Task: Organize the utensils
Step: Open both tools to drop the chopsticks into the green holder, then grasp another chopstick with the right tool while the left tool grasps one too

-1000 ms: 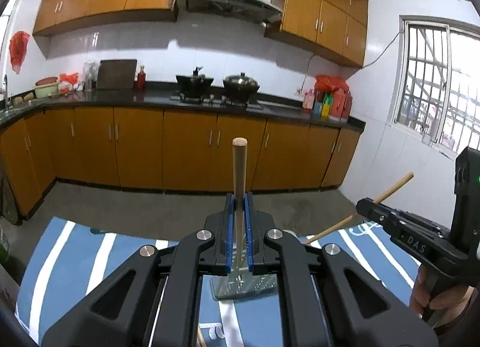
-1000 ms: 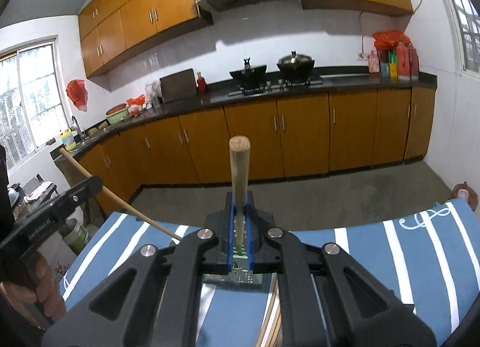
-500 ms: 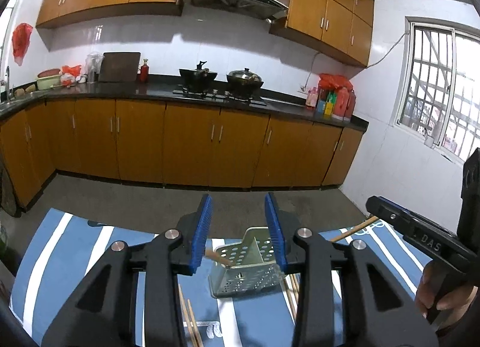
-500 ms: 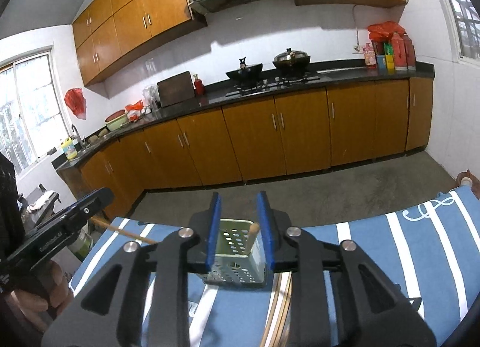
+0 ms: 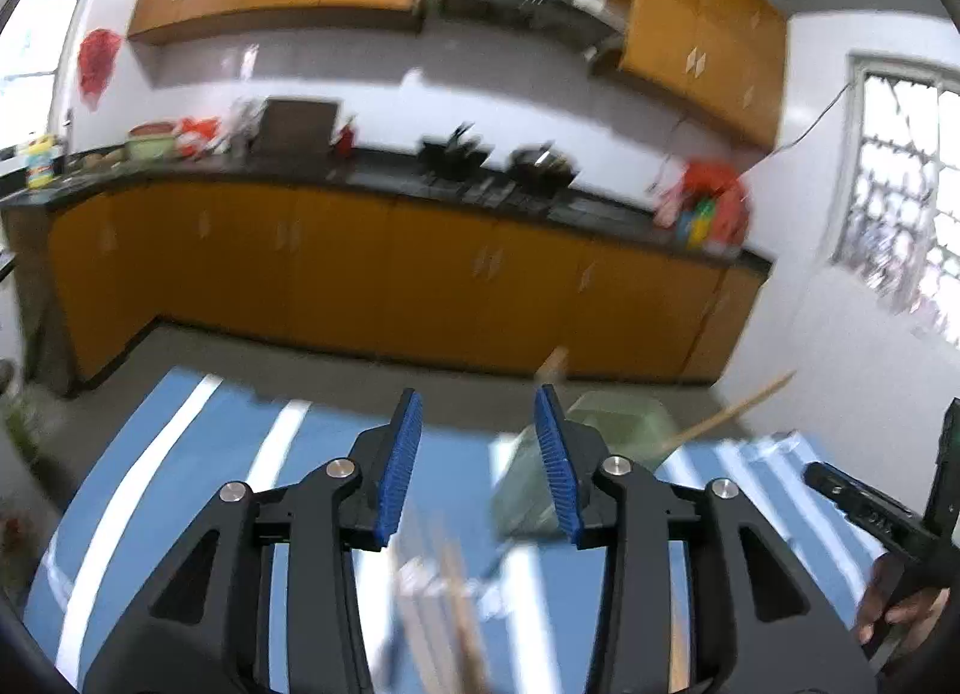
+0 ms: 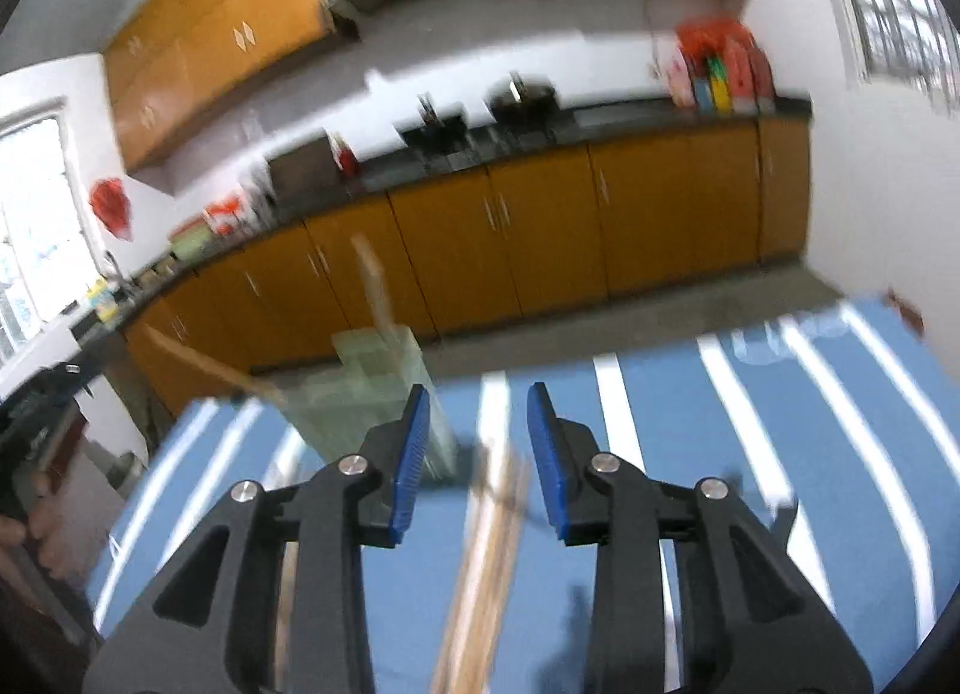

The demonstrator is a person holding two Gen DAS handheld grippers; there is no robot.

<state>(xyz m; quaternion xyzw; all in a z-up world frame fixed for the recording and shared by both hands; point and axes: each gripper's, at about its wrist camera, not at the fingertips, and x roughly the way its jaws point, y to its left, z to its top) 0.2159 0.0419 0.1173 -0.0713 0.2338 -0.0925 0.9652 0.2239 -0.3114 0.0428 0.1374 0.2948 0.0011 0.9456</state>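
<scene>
A pale green perforated utensil holder stands on the blue-and-white striped cloth, just right of my open, empty left gripper. Two wooden sticks lean out of it. In the right wrist view the holder is left of my open, empty right gripper, with a wooden stick standing in it. Blurred wooden chopsticks lie on the cloth between and below the right fingers. More chopsticks lie below the left gripper. Both views are motion-blurred.
The right gripper's body and a hand show at the lower right of the left wrist view. Orange kitchen cabinets and a dark counter with pots stand beyond the table's far edge. A window is at right.
Both grippers opened and let their wooden-handled utensils drop into the holder. Since then the left gripper has swung left and the right gripper right, away from the holder.
</scene>
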